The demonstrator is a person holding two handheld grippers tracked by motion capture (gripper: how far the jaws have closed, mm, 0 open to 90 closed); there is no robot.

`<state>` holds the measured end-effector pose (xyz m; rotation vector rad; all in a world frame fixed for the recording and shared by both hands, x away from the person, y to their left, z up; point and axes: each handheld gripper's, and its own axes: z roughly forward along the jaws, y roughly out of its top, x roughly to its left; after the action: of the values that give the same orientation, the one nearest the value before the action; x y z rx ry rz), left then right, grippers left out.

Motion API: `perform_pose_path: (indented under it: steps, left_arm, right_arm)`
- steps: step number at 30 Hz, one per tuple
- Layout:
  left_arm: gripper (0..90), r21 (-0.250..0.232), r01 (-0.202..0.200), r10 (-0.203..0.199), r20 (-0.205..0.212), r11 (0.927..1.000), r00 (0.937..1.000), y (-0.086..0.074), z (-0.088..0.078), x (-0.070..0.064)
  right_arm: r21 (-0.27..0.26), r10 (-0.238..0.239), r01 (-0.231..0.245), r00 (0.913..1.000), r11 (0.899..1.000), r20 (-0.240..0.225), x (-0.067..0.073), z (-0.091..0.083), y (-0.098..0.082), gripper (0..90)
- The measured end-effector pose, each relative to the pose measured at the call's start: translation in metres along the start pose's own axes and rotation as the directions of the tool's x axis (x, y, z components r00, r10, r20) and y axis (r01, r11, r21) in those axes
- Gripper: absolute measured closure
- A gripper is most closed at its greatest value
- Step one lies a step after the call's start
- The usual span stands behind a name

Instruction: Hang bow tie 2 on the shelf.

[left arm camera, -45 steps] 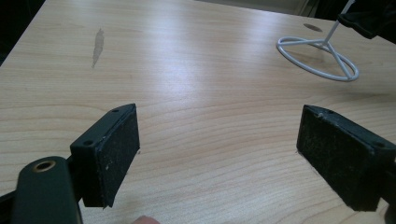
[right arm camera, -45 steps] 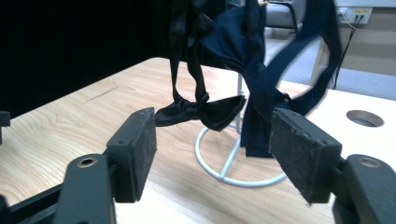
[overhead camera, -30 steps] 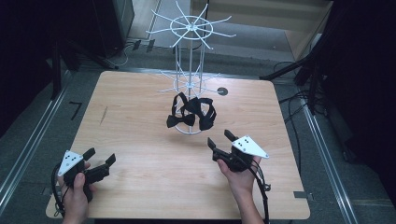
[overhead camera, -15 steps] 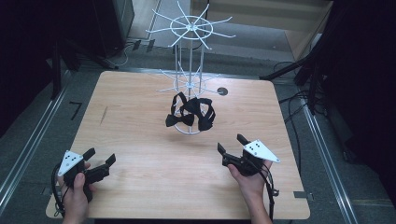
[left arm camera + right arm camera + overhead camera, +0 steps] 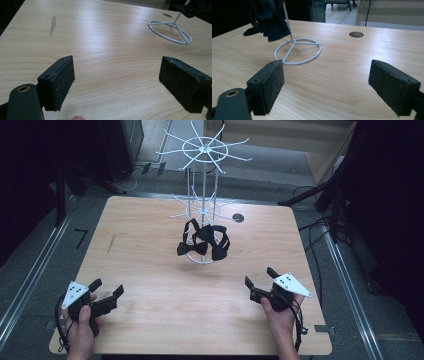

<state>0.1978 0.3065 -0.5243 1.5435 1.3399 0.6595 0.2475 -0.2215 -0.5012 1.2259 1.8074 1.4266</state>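
Wooden table (image 5: 150, 245) carries a white wire rack (image 5: 204, 210) mid-table, black bow ties (image 5: 204, 242) hung low on it, probably for display. I've got left gripper (image 5: 106, 294) and right gripper (image 5: 259, 282) parked near me, both spread wide, holding nothing

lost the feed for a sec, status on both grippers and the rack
Left hand-held gripper open, empty, near table corner. Right hand-held gripper open, empty. Bow ties hang on the white wire rack. Nothing between.

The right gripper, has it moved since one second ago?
Yes. The right gripper has drawn back from the white rack toward the table's near right corner.
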Motion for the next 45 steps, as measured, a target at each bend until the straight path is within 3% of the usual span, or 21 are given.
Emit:
perform_pose_path:
  steps: [5,15,35,45]
  left_arm:
    - [14.0,0.001,-0.001,0.001,-0.002,1.0000,1.0000,0.000,0.000,0.000]
    - [14.0,0.002,-0.005,0.005,-0.002,1.0000,1.0000,0.000,0.000,0.000]
    - [14.0,0.003,-0.004,0.004,-0.003,1.0000,1.0000,0.000,0.000,-0.001]
    - [14.0,0.003,-0.005,0.005,-0.003,1.0000,1.0000,0.000,0.000,-0.001]
  right_arm:
    - [0.003,0.002,-0.002,0.9984,1.000,0.057,-0.012,-0.006,-0.005,11.4]
    - [0.029,0.016,-0.019,0.9940,0.999,0.108,-0.037,-0.018,-0.015,11.2]
    - [0.052,0.049,-0.058,0.9849,0.997,0.166,-0.074,-0.046,-0.029,11.1]
    - [0.061,0.056,-0.069,0.9791,0.996,0.195,-0.086,-0.059,-0.036,11.1]
